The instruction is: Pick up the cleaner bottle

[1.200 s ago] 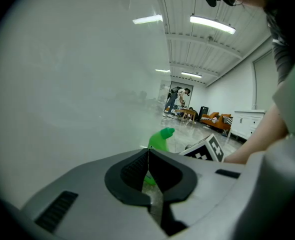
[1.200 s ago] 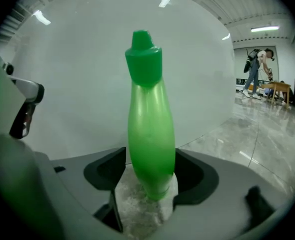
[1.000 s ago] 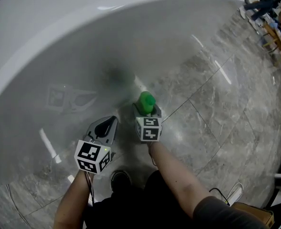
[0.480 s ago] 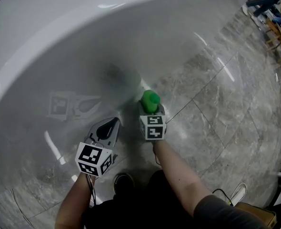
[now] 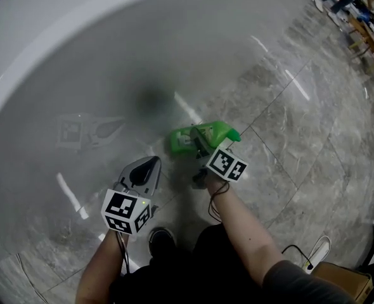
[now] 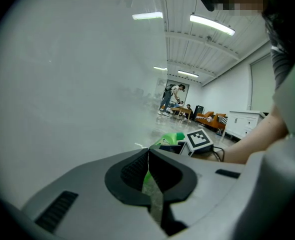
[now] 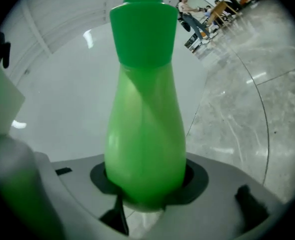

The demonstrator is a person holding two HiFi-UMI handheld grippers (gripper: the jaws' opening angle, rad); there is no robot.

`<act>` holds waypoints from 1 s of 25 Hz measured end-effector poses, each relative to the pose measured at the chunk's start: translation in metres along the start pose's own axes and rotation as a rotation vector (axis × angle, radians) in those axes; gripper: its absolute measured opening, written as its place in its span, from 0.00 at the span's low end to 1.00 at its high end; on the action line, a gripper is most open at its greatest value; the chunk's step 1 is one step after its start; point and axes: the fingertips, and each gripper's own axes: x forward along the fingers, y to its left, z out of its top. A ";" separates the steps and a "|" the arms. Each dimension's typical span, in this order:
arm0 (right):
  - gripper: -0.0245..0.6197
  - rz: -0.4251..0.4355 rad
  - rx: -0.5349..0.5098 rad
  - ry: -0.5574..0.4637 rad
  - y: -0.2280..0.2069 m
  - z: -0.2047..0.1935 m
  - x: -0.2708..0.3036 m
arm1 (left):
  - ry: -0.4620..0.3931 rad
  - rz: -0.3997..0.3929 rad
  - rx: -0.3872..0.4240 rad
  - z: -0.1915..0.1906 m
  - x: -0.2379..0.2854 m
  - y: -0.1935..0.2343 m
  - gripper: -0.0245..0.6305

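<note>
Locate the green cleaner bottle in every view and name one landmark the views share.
Head view: cleaner bottle at centre, tipped sideways.
Left gripper view: cleaner bottle small, right of centre.
Right gripper view: cleaner bottle fills the centre, pinched by the right claw, jaws closing.
Shared landmark: the white curved wall.

The floor (image 5: 301, 157) is glossy grey marbled tile with thin pale joints, and streaks of light gleam on it. A broad white curved surface (image 5: 111, 56), smooth and shiny, rises from it and fills most of the head view. Overhead, a white ribbed ceiling (image 6: 187, 46) carries long strip lights (image 6: 211, 25). At the far end of the room stand an orange sofa (image 6: 215, 119), a white cabinet (image 6: 245, 121) and a table (image 6: 182, 111) with people (image 6: 168, 98) near it. Wooden chairs (image 5: 364, 40) show at the floor's far edge.
</note>
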 end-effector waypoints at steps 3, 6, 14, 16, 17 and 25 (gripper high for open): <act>0.34 0.054 0.059 -0.028 0.015 0.012 -0.016 | -0.017 -0.007 -0.011 0.010 -0.005 -0.014 0.06; 0.34 0.102 0.100 -0.031 0.041 0.029 -0.037 | -0.033 -0.017 -0.018 0.030 -0.013 -0.029 0.06; 0.34 0.137 0.197 -0.019 0.125 0.082 -0.127 | 0.061 -0.035 -0.054 0.092 -0.052 -0.092 0.06; 0.34 0.136 0.228 -0.007 0.147 0.097 -0.149 | 0.064 -0.033 -0.063 0.120 -0.063 -0.105 0.06; 0.34 0.134 0.236 0.000 0.160 0.105 -0.159 | 0.061 -0.030 -0.065 0.136 -0.069 -0.111 0.06; 0.34 0.148 0.295 0.048 0.283 0.192 -0.225 | 0.040 0.009 -0.096 0.279 -0.134 -0.145 0.06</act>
